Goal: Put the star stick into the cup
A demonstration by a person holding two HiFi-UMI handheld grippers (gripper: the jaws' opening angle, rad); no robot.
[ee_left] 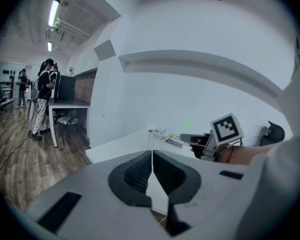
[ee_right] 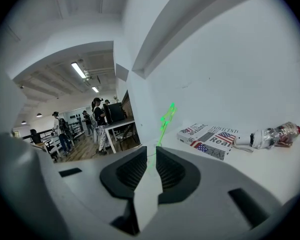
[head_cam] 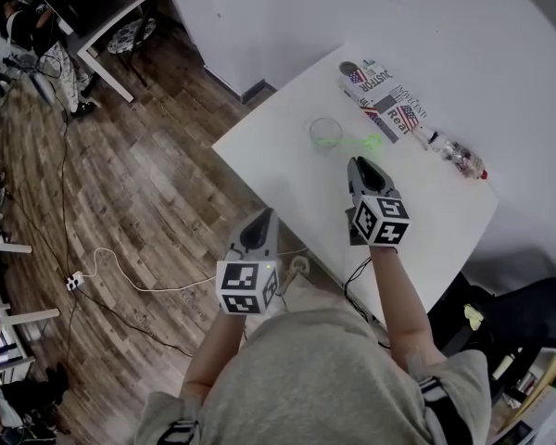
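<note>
A clear cup (head_cam: 325,134) stands on the white table (head_cam: 287,170) near its left edge. My right gripper (head_cam: 360,166) hovers over the table just behind the cup, shut on the thin green star stick (head_cam: 371,141). In the right gripper view the stick (ee_right: 166,118) rises up and forward from between the closed jaws (ee_right: 151,156). My left gripper (head_cam: 259,222) hangs off the table's near corner, above the wooden floor, shut with nothing in it. In the left gripper view the cup (ee_left: 156,142) and the stick (ee_left: 184,125) show beyond the jaws (ee_left: 152,156).
A box printed like a newspaper (head_cam: 385,100) lies at the table's far side, with a small plastic bottle (head_cam: 459,156) to its right. A white cable (head_cam: 120,272) trails across the floor. People stand by a desk (head_cam: 111,26) at the far left.
</note>
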